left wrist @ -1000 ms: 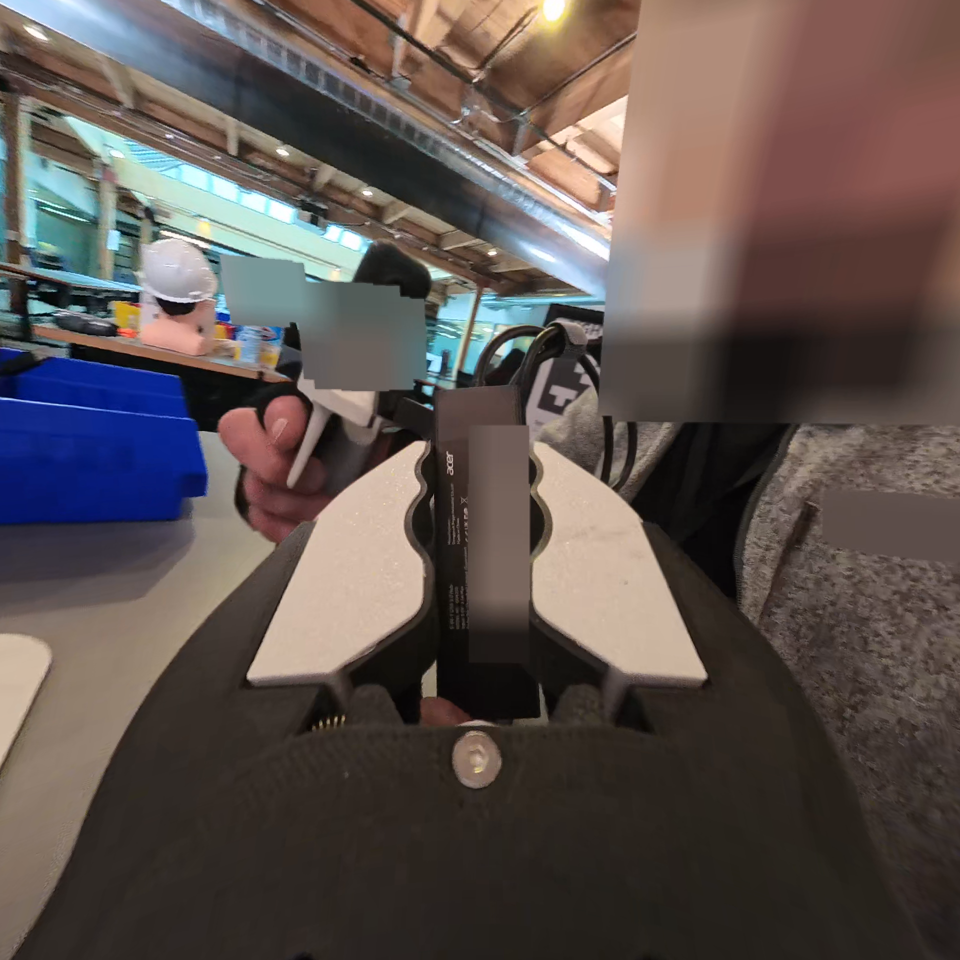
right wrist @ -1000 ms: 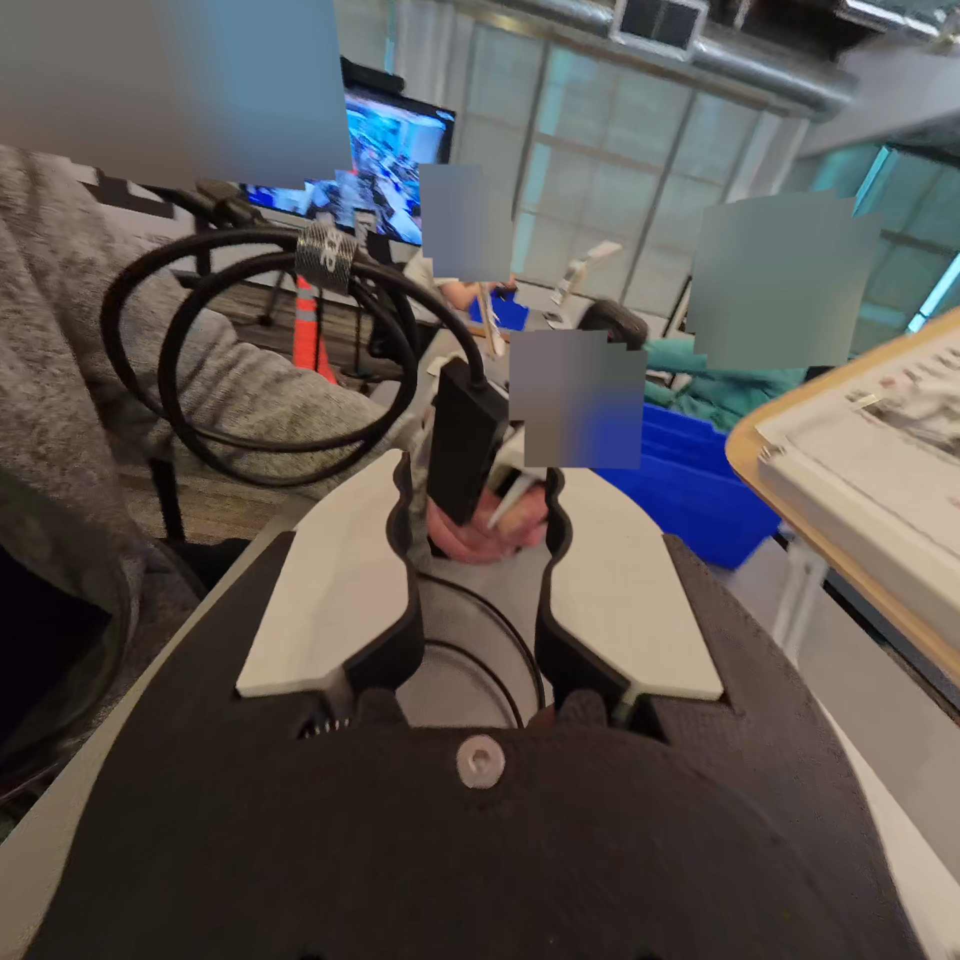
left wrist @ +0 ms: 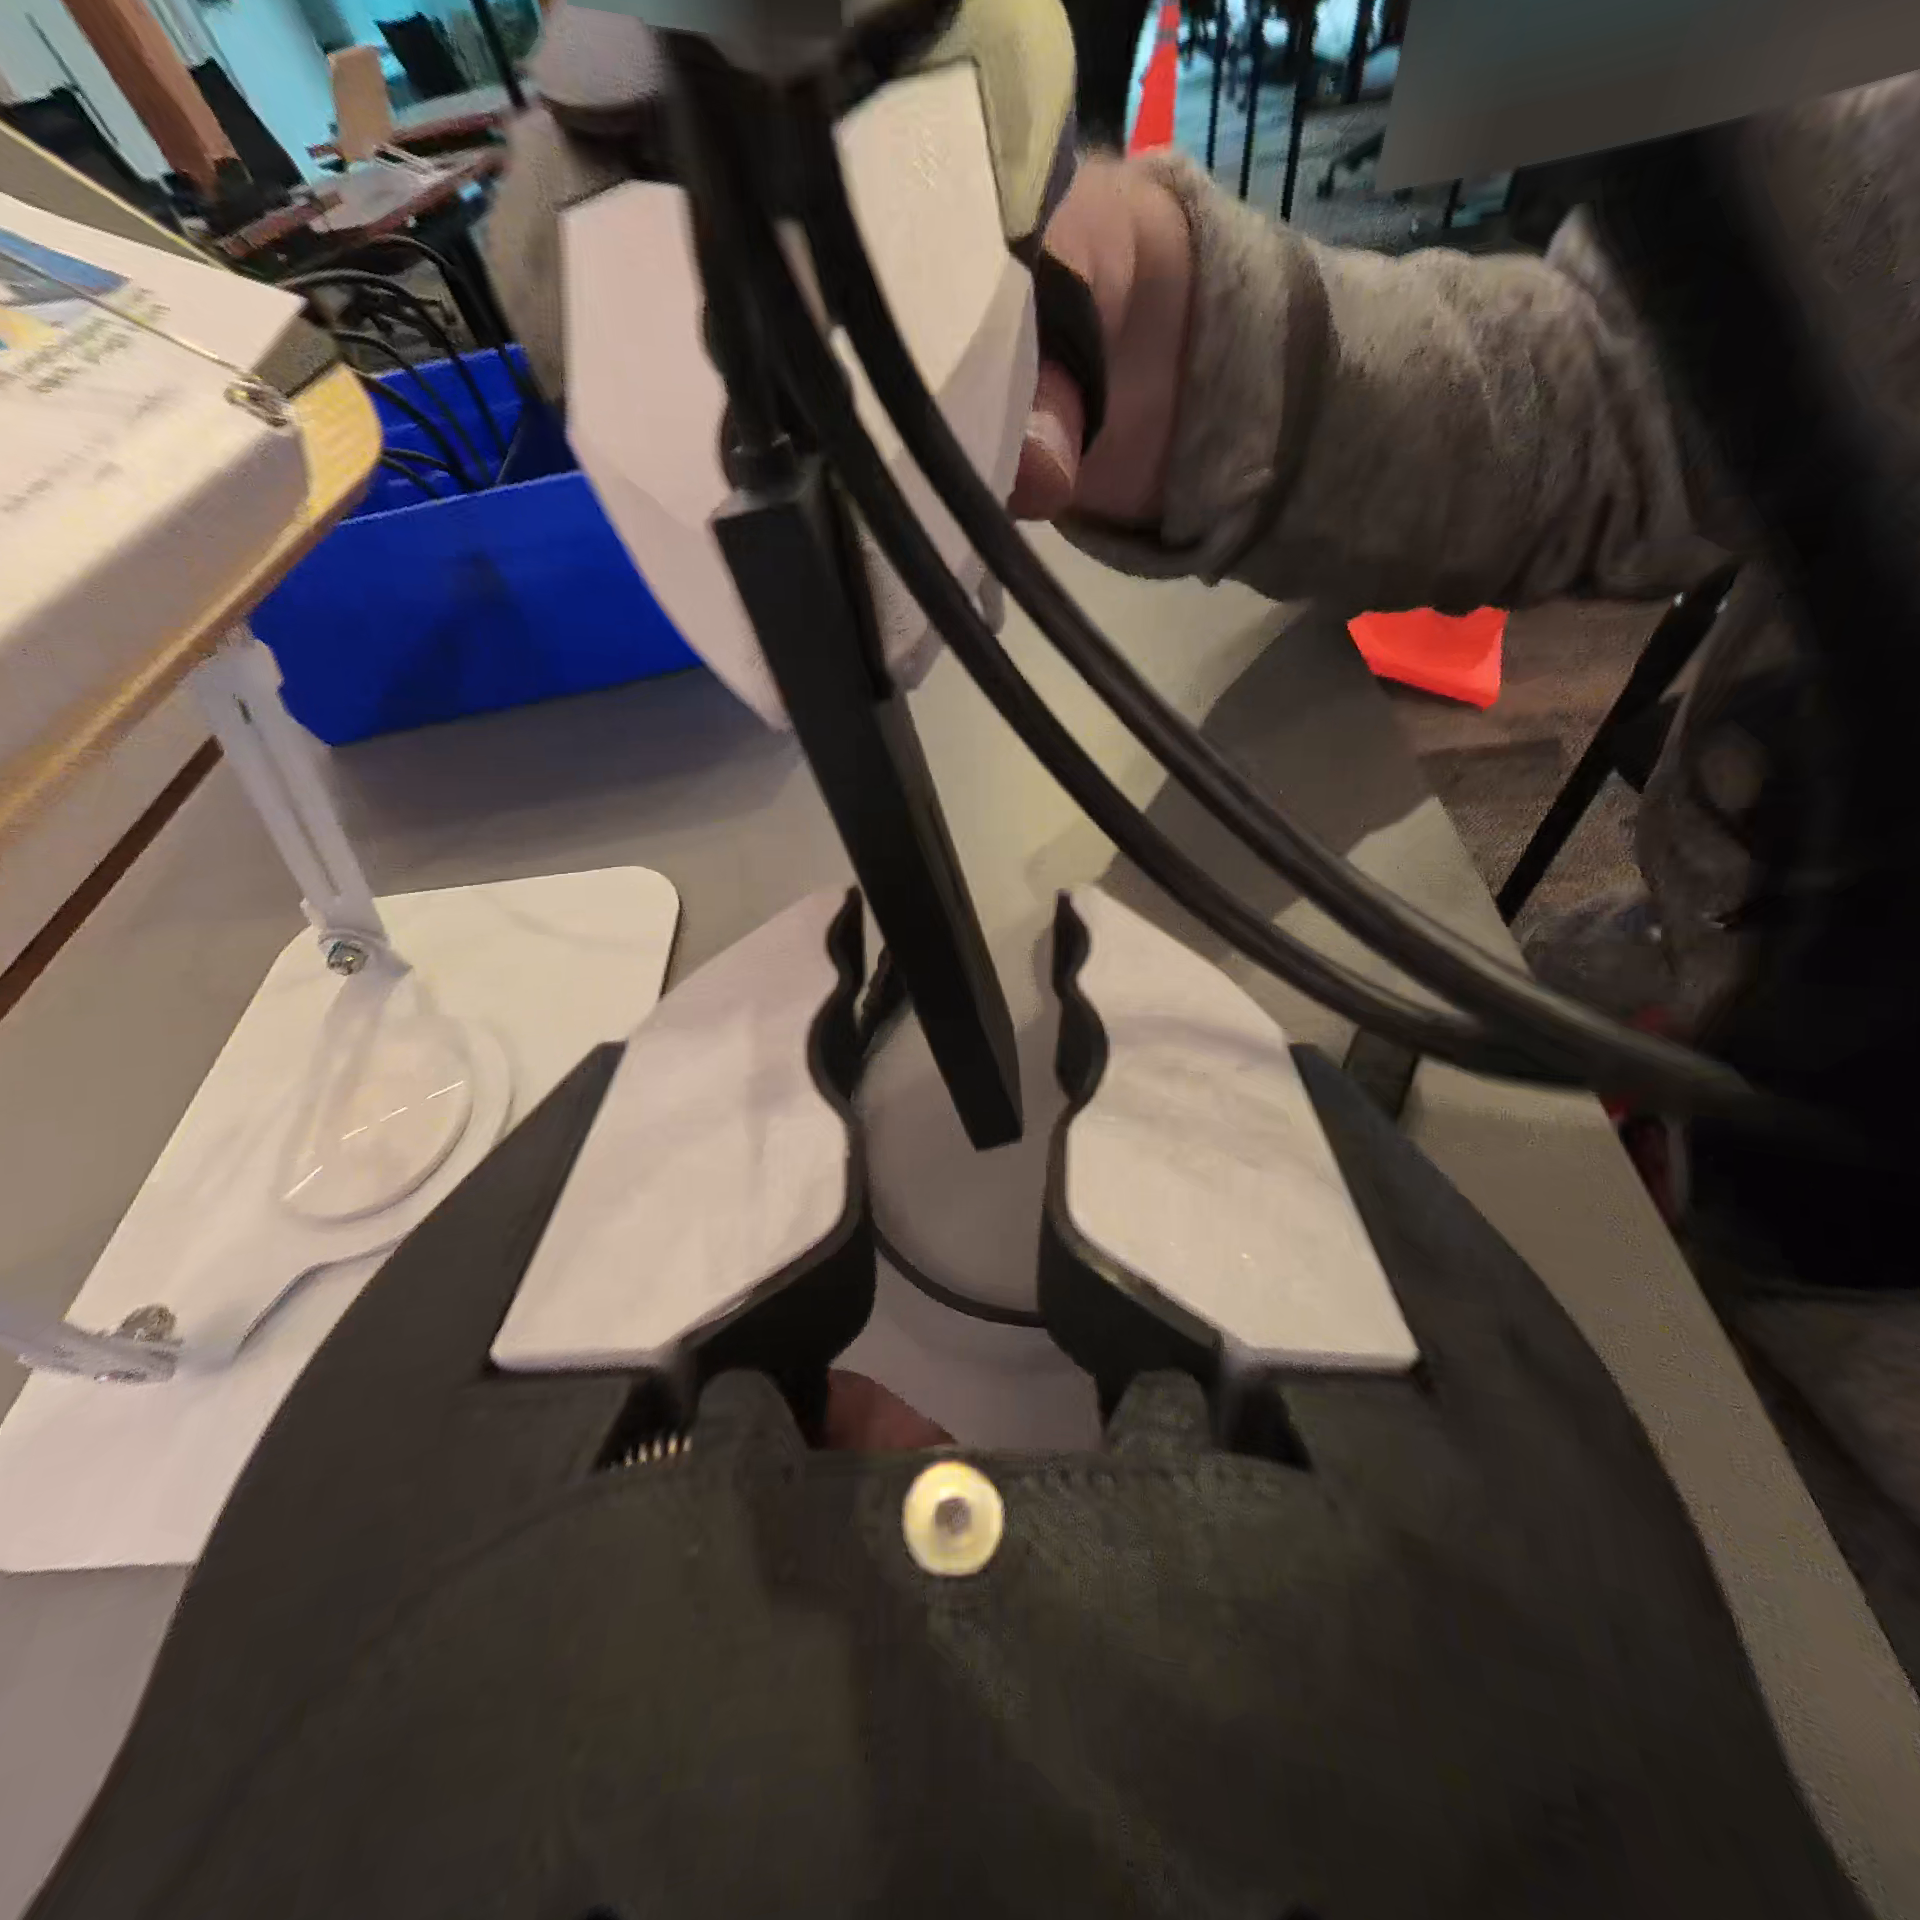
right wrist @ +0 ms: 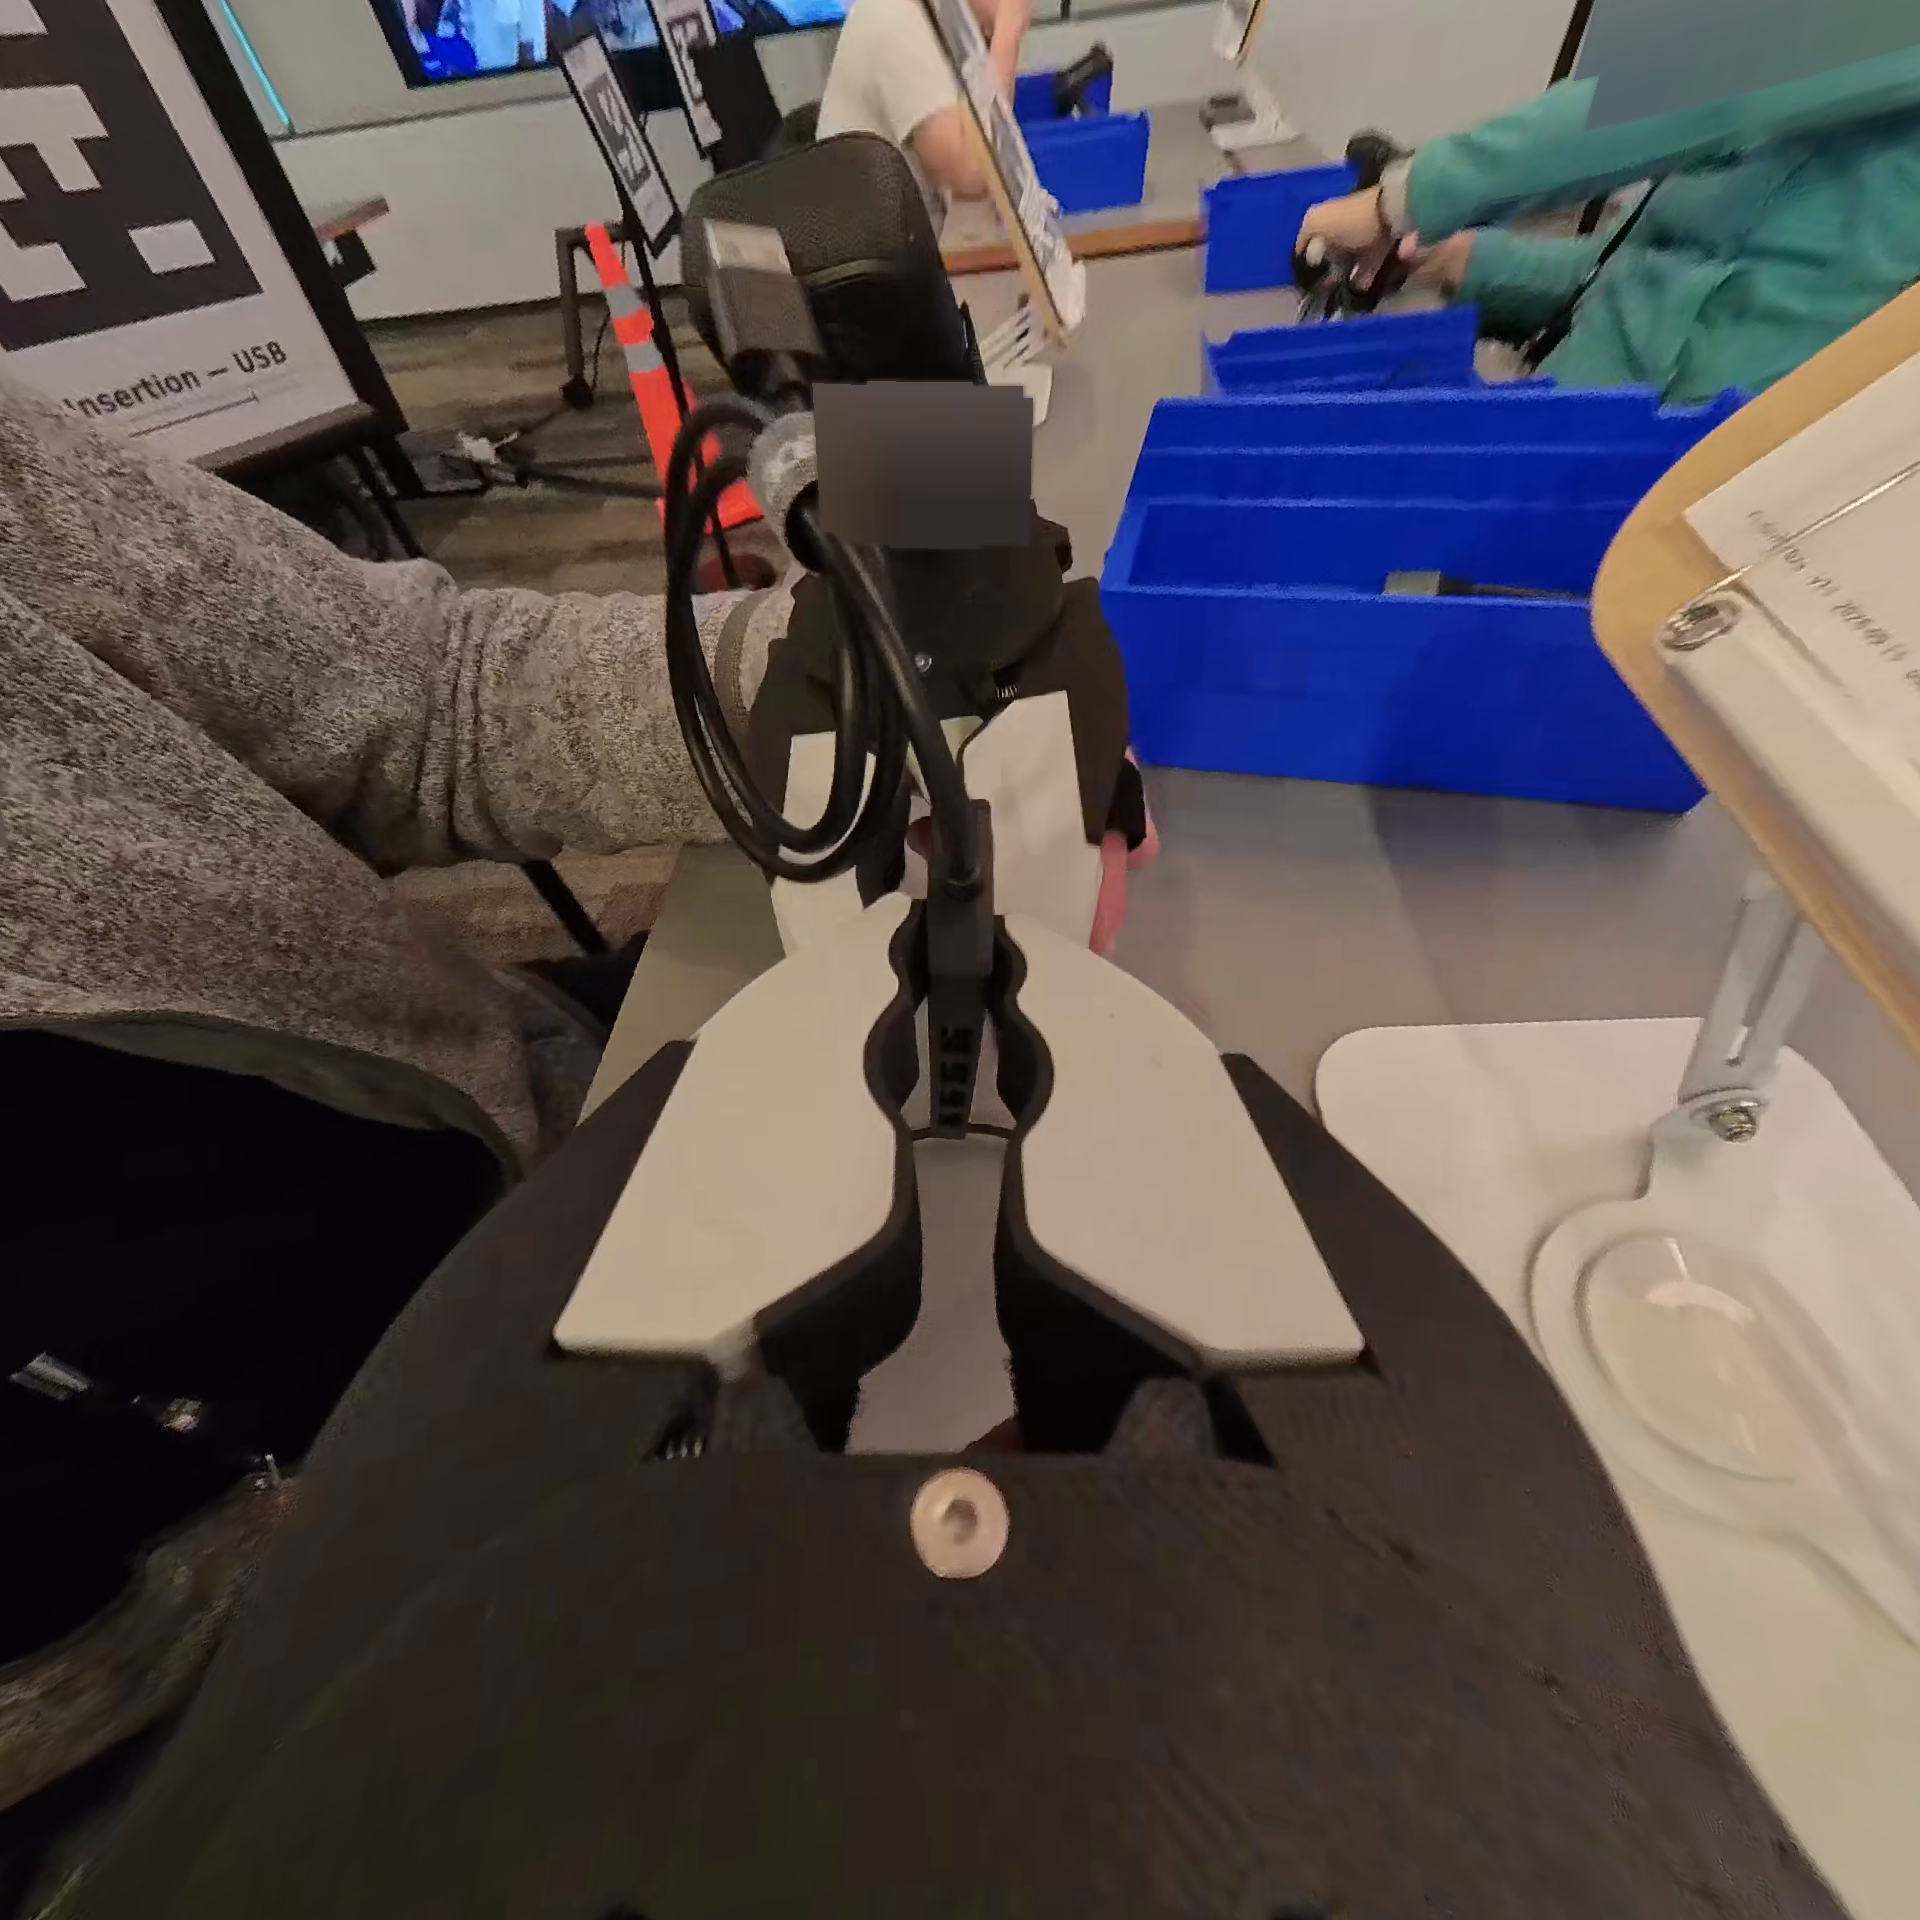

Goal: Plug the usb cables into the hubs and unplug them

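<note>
Biggest thing around is the grey table (right wrist: pixel 1403 914), with a row of blue bins (right wrist: pixel 1382 644) along its far side. A tilted wooden board (right wrist: pixel 1704 582) with a paper sheet clipped on hangs over the table on a white stand (right wrist: pixel 1455 1122) with a flat base plate. The person working wears a fuzzy grey sleeve (right wrist: pixel 312 665), and an orange cone (right wrist: pixel 644 343) sits on the floor behind.

Now the grippers. The right gripper (right wrist: pixel 958 997) has its fingers closed on the black hub (right wrist: pixel 958 977); both pads press against its narrow sides, ports facing the camera. From the left side you see that same hub (left wrist: pixel 883 810) as a long black slab hanging from the right gripper (left wrist: pixel 790 343) and poking down between the left gripper (left wrist: pixel 956 997) fingers. Those fingers stand apart, with a gap on the right side of the hub, so the left one is open, not gripping. The hub's black cable (right wrist: pixel 727 665) loops in a coil off its far end, in front of the left gripper (right wrist: pixel 935 748).
</note>
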The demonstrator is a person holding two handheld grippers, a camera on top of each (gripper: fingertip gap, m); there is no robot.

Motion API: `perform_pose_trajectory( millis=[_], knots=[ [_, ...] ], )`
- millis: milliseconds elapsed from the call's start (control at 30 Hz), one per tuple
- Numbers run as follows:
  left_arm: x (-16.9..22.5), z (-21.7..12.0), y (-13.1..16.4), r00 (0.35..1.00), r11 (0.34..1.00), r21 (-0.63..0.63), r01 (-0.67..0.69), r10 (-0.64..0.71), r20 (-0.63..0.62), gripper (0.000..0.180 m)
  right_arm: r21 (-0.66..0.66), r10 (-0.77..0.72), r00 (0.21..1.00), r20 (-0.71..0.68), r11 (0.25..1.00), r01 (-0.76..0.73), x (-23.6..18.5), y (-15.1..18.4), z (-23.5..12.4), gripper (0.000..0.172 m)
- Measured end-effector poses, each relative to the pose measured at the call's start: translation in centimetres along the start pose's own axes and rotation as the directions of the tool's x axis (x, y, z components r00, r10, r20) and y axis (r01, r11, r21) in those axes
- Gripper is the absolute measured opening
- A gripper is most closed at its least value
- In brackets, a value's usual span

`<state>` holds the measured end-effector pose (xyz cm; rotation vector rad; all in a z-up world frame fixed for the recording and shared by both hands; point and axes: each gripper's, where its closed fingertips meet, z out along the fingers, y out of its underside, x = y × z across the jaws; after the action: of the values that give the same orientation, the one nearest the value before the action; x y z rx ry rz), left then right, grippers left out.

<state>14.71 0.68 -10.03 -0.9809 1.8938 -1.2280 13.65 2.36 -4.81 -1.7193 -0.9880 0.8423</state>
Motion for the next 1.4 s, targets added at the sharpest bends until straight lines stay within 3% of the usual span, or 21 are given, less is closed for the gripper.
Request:
perform_pose_trajectory(
  millis=[67,200,267,367,433,600,833,1067,1167,1267,1400],
  knots=[
    [0.0,0.4,0.0,1.0,1.0,0.0,0.009,-0.009,0.002,0.017,-0.024,0.016,1.0,0.02,1.0,-0.015,-0.3,0.0,0.6,0.011],
    [-0.2,-0.4,-0.2,0.996,0.993,0.085,0.086,-0.082,-0.04,0.01,-0.051,-0.042,0.999,-0.007,0.998,0.042,-0.7,-0.6,1.1,0.013],
    [0.5,-1.5,-1.0,0.989,0.977,0.182,0.114,-0.094,-0.111,0.01,0.026,-0.043,0.998,-0.036,0.999,0.044,-0.7,-2.3,0.7,0.035],
    [1.8,-5.3,-4.1,0.952,0.865,0.45,0.222,-0.093,-0.291,0.01,0.096,-0.056,0.996,-0.065,0.993,0.062,-0.7,-3.7,-1.0,0.039],
    [1.8,-7.1,-4.7,0.94,0.82,0.513,0.252,-0.081,-0.332,0.01,0.12,-0.059,0.995,-0.084,0.99,0.069,-0.7,-3.7,-2.3,0.038],
    [2.0,-7.6,-4.5,0.944,0.827,0.512,0.23,-0.061,-0.325,0.01,0.035,-0.042,0.987,-0.155,0.998,0.048,-0.5,-0.6,-4.4,0.034],
    [1.2,-7.0,-3.3,0.964,0.861,0.47,0.193,-0.078,-0.254,0.01,-0.278,0.011,0.949,-0.316,0.955,-0.103,0.9,10.0,-6.6,0.033],
    [0.7,-6.6,-2.6,0.975,0.882,0.437,0.175,-0.092,-0.204,0.01,-0.378,0.128,0.931,-0.341,0.889,-0.26,2.0,16.5,-4.5,0.032],
    [0.6,-6.8,-2.6,0.977,0.882,0.441,0.167,-0.089,-0.192,0.01,-0.395,0.158,0.921,-0.356,0.868,-0.301,2.6,17.7,-3.2,0.027],
    [0.5,-7.1,-2.5,0.979,0.881,0.445,0.162,-0.088,-0.182,0.01,-0.405,0.15,0.922,-0.358,0.864,-0.298,2.8,18.1,-2.0,0.009],
    [0.4,-7.5,-2.5,0.982,0.883,0.444,0.15,-0.082,-0.169,0.011,-0.423,0.108,0.95,-0.294,0.876,-0.231,2.2,17.1,-2.1,0.008]
  ],
)
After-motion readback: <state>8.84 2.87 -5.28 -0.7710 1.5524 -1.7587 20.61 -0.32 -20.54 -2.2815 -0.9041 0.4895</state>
